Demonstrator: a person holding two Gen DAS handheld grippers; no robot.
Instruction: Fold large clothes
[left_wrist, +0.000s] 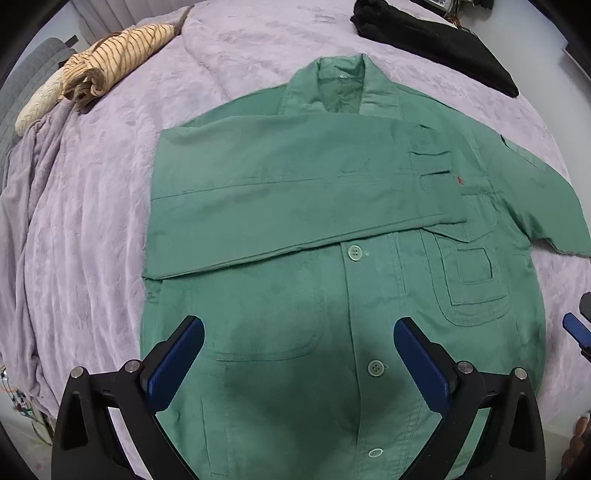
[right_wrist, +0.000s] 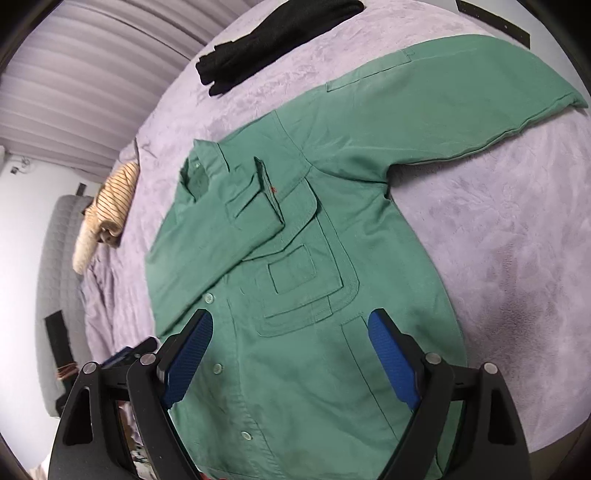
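Bed (left_wrist: 258, 48) under lilac blanket. Green shirt (left_wrist: 295, 295) flat; unfolded sleeve (right_wrist: 443, 92) stretches far right, nearer right tongs (right_wrist: 291, 354). Left tongs (left_wrist: 299, 362) also wide open, empty.

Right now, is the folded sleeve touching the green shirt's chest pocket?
Touching. The right wrist view shows the folded sleeve lying across the green shirt, its cuff overlapping the chest pocket flap.

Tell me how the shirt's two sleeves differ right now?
The left sleeve is folded flat across the chest; the right sleeve lies stretched out on the lilac blanket. The folded one's cuff rests over the chest pocket; the other's points away. Both are green, with no tongs touching them.
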